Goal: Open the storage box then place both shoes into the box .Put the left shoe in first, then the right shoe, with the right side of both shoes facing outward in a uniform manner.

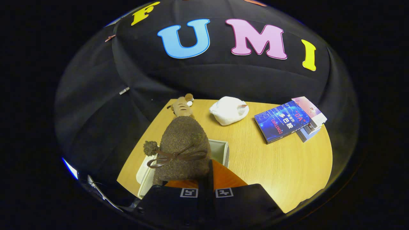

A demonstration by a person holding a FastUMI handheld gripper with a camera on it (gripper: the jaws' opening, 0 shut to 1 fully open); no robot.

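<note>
While the gripper [206, 179] is sitting low in the centre of the frame, its two fingers are standing close together with only a narrow dark gap showing between them, and a brown fuzzy shoe [183, 148] is rising just ahead of them. The shoe's heel end is pressing down toward the fingers, but whether both fingers are actually clamping it I cannot tell — its lower edge is being cut off by the gripper body. A dark ribbon bow and a small pompom are showing on the shoe's upper.

Beneath and behind the shoe, a pale storage box [220, 150] is peeking out — only its right rim and a strip of its left side are visible, and its interior is largely hidden by the shoe. Beyond the shoe, toward upper centre, a second brown shoe [182, 107] is lying on the wooden table [281, 169], mostly blocked from sight. To its right a white cloth bundle [228, 110] is resting, and farther right a stack of books [289, 119] is lying near the table's edge.
</note>
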